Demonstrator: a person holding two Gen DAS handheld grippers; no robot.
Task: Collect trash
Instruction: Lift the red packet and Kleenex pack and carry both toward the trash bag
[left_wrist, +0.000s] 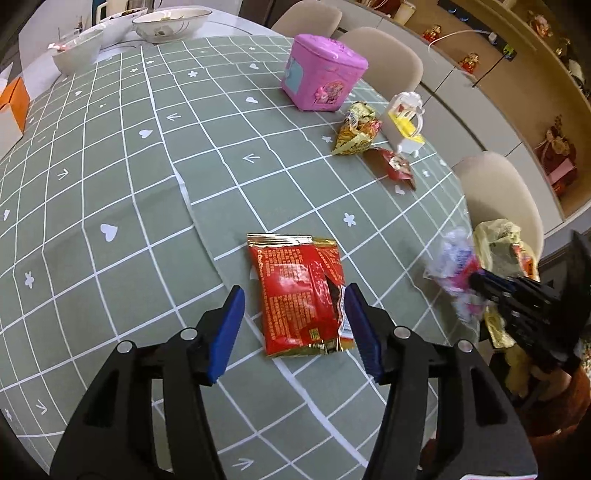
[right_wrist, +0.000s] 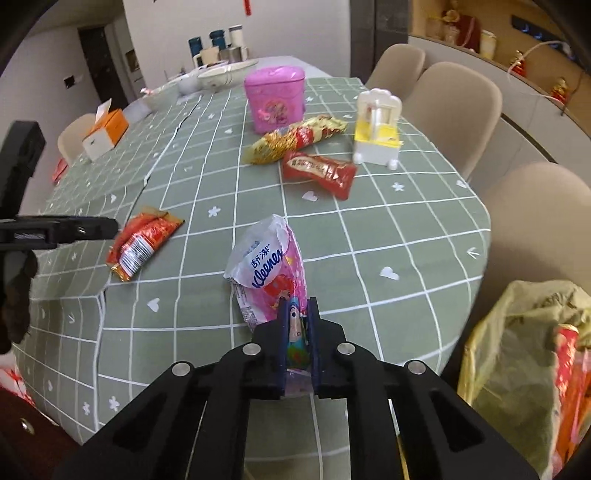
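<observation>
Green grid tablecloth, perhaps red wrapper

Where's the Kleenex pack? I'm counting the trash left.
In the right wrist view, the Kleenex pack is pinched in the right gripper, above the table's near edge.

You had beige chairs upper right, a shelf unit behind, and white wall at top.

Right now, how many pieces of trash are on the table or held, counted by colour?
Red wrappers: 2, the large one and the small one
Gold wrapper: 1
Pink tissue pack, in the right gripper: 1
Total: 4
</observation>
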